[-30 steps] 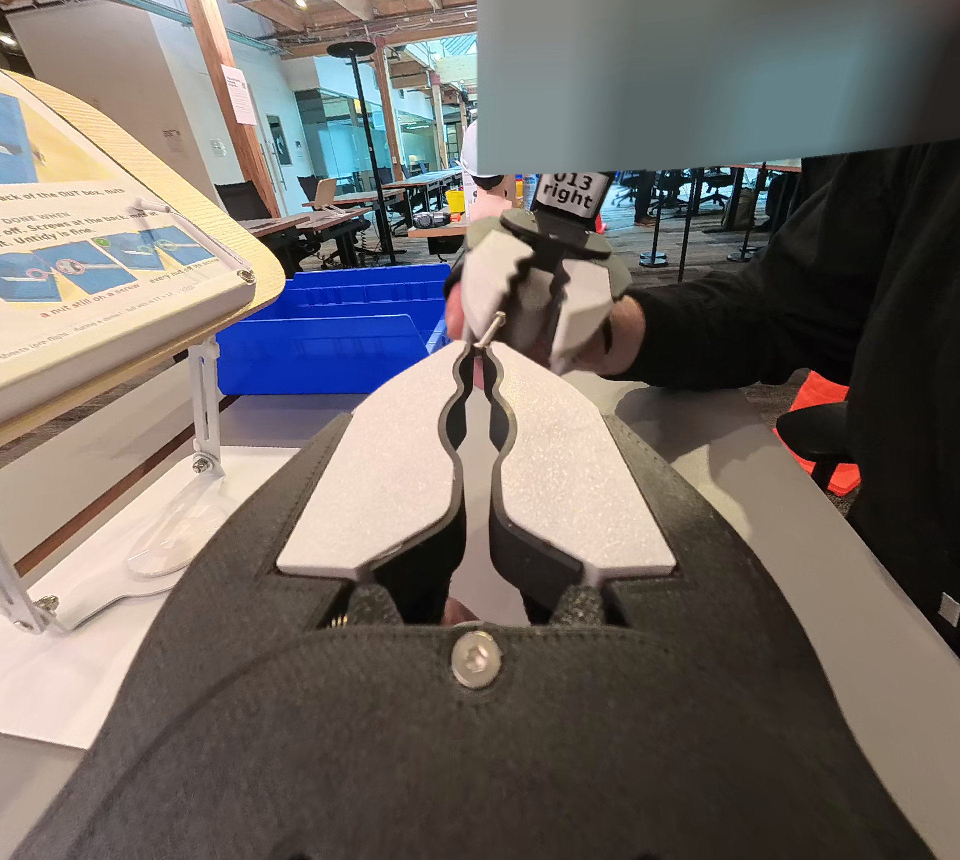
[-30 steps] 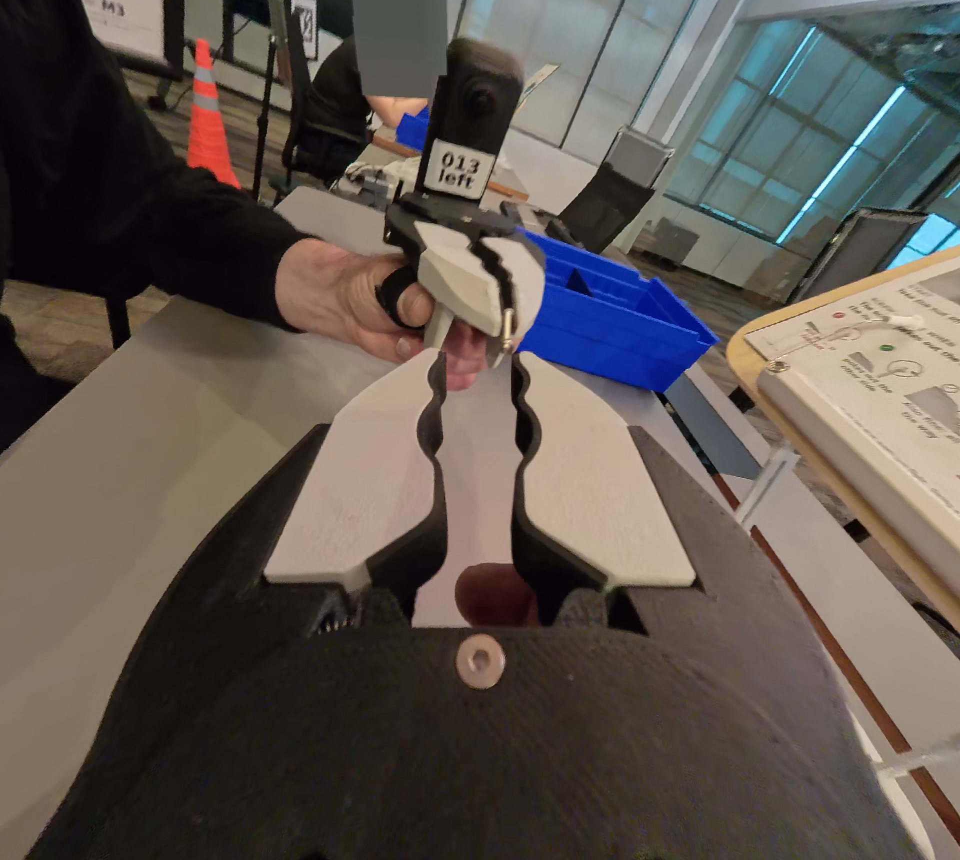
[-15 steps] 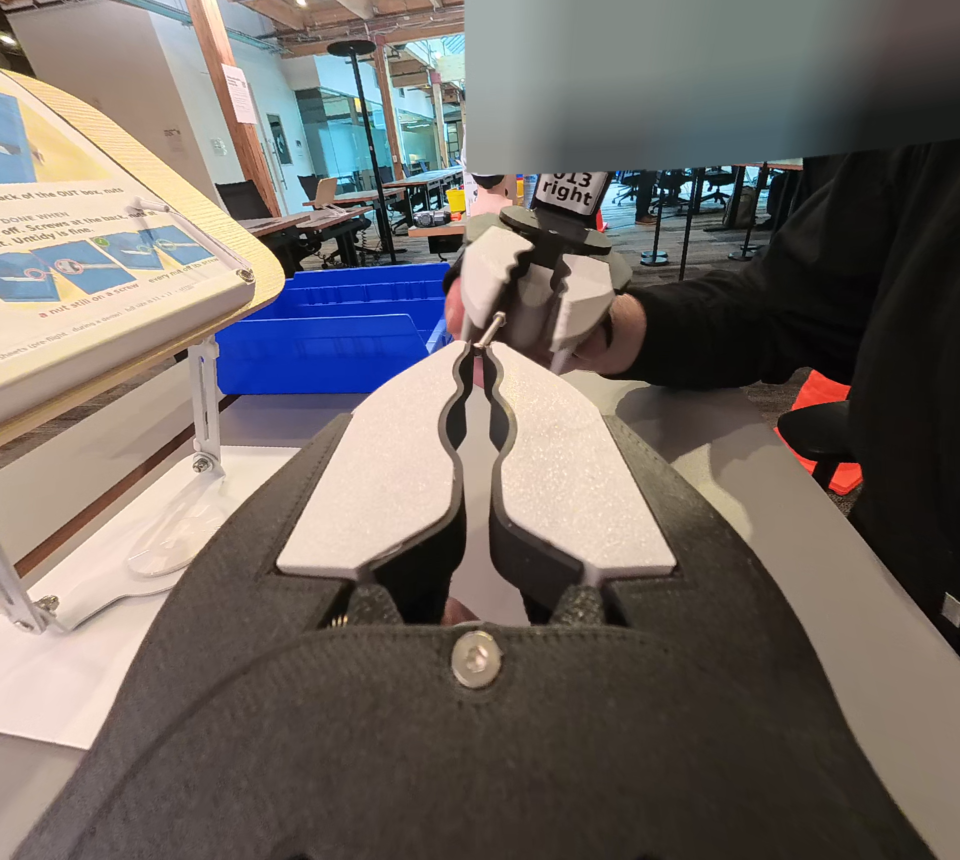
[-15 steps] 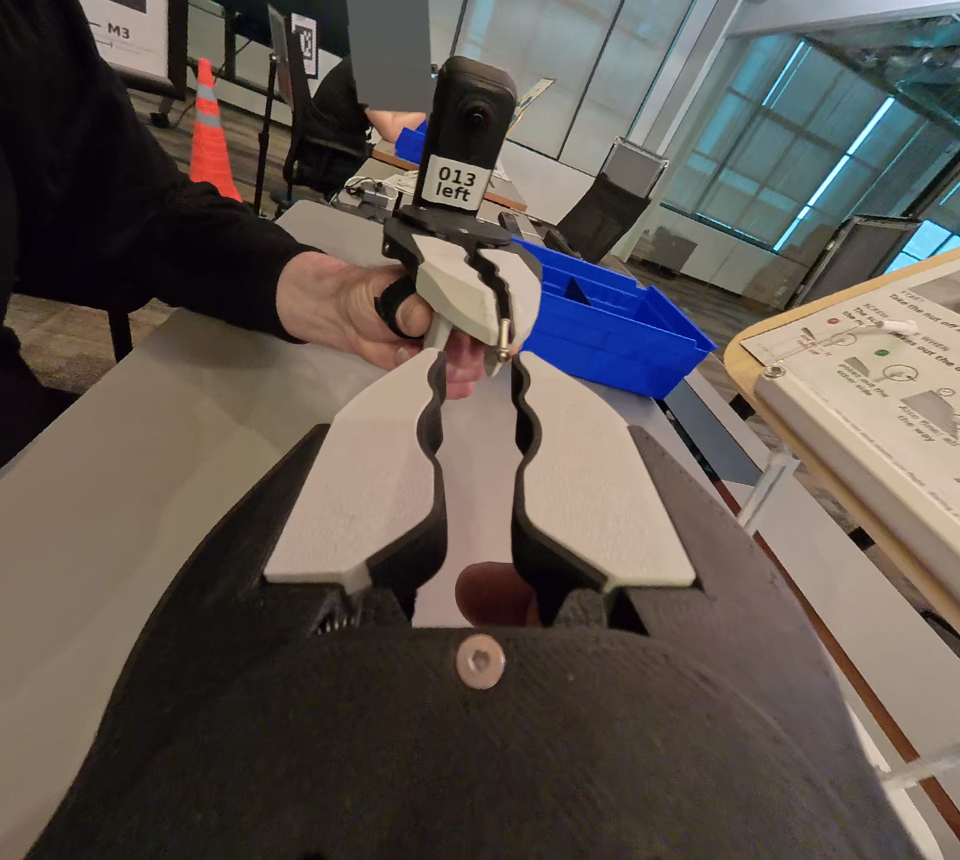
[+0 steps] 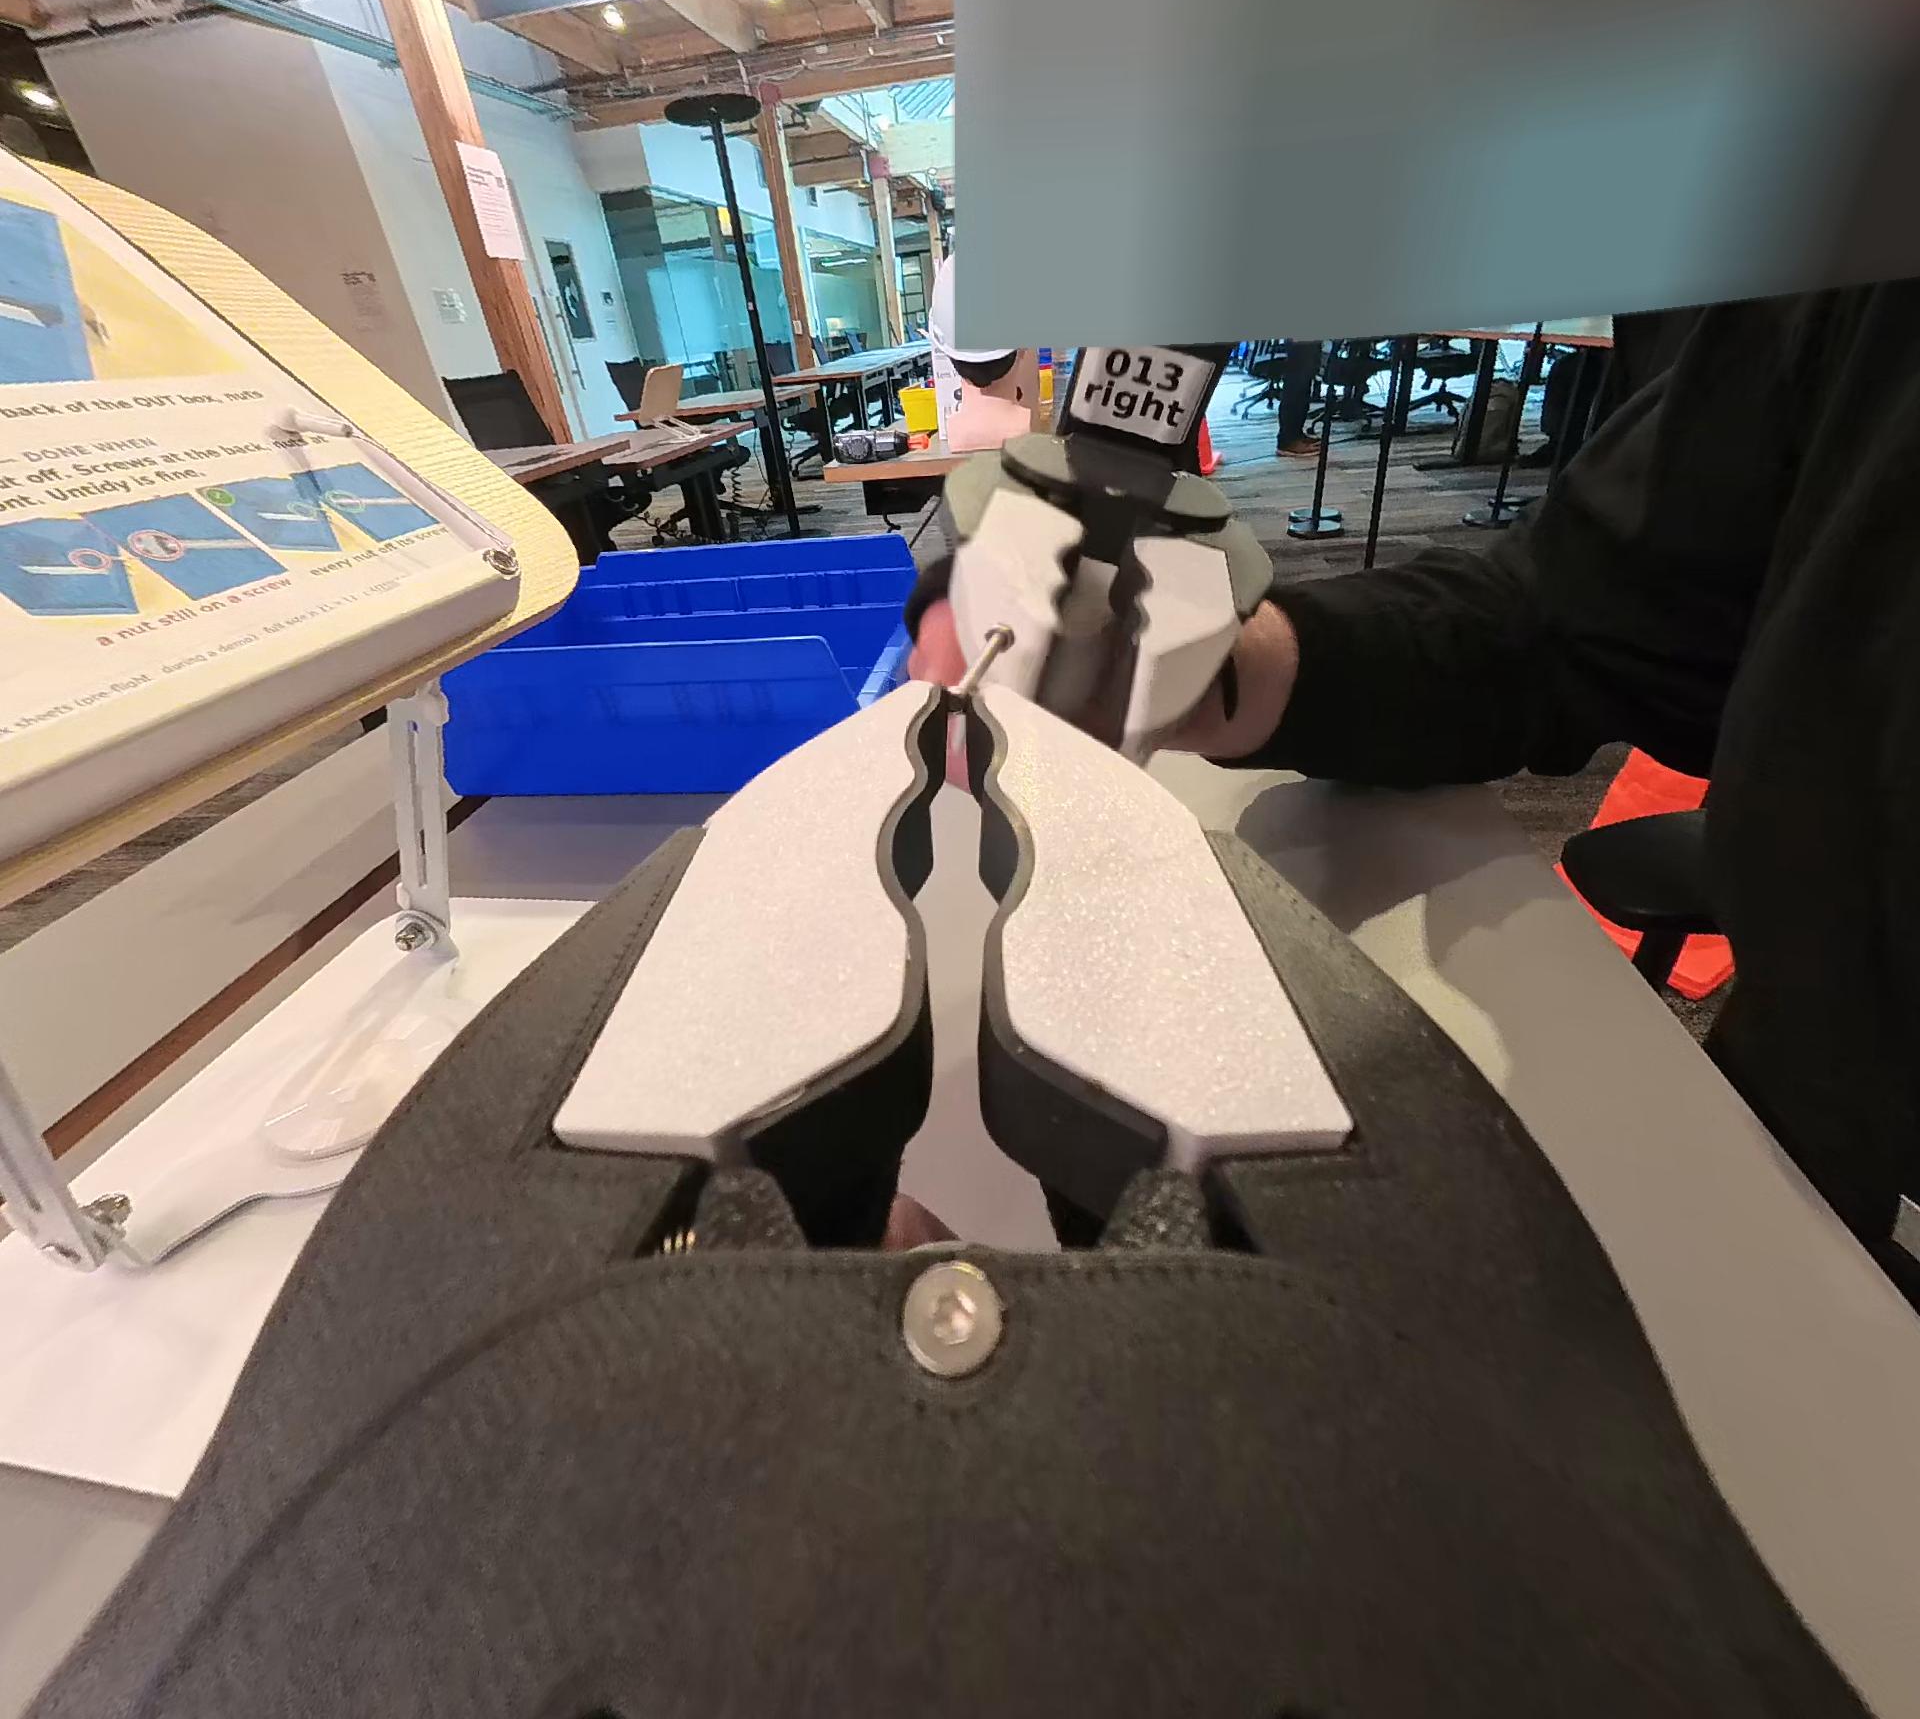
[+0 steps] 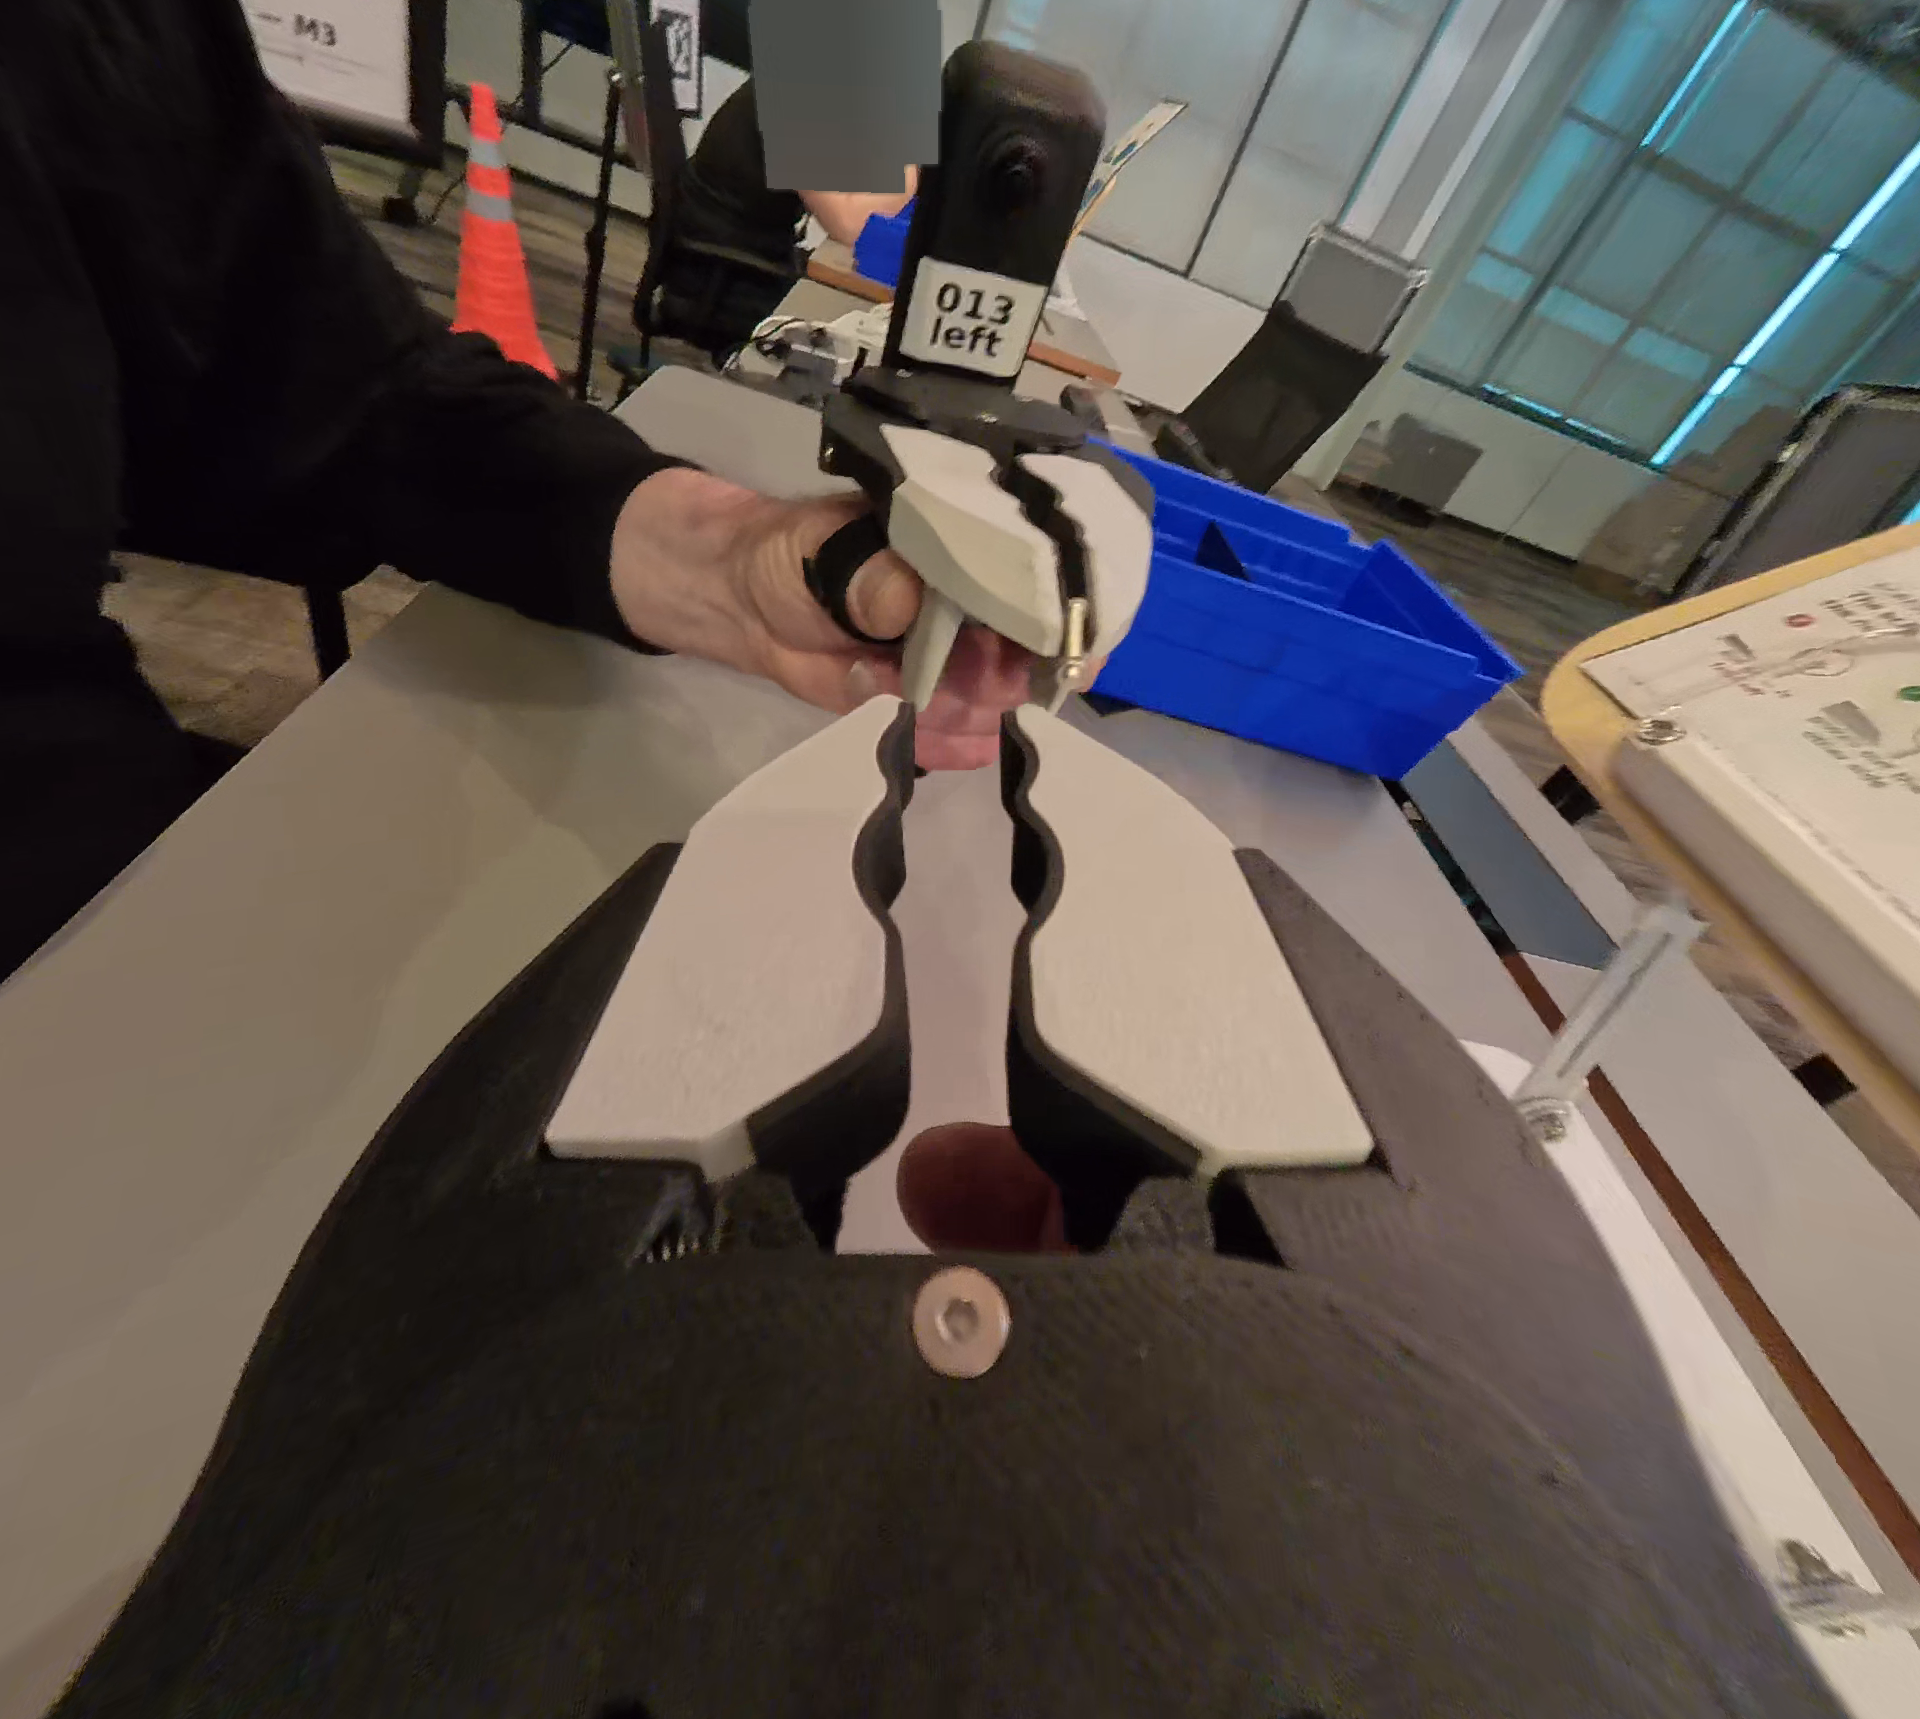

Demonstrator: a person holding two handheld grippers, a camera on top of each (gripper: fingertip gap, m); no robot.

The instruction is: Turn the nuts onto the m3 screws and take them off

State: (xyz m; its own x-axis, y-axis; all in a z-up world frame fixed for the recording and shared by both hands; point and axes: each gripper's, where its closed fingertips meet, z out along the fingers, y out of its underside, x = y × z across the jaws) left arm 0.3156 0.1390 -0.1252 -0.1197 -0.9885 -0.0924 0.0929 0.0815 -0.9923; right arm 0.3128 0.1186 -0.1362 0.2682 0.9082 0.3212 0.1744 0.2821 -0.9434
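Observation:
In the left wrist view my left gripper (image 5: 954,701) is shut on a small silver screw (image 5: 982,661), which sticks up past the fingertips. I cannot tell whether a nut sits on it. My right gripper (image 5: 1091,667) faces it just behind and to the right, with its jaws apart and not touching the screw. In the right wrist view my right gripper (image 6: 956,713) is open and empty. The left gripper (image 6: 1068,630) is just above and right of the right gripper's tips, pinching the screw (image 6: 1067,674).
A blue divided bin (image 5: 665,682) stands on the grey table (image 5: 1351,848), also seen in the right wrist view (image 6: 1288,630). A tilted instruction board on a white stand (image 5: 208,526) is at the side. An orange cone (image 6: 494,235) stands on the floor beyond.
The left gripper with the screw has shifted slightly right in the right wrist view. The right jaws have narrowed a little but stay open and off the screw.

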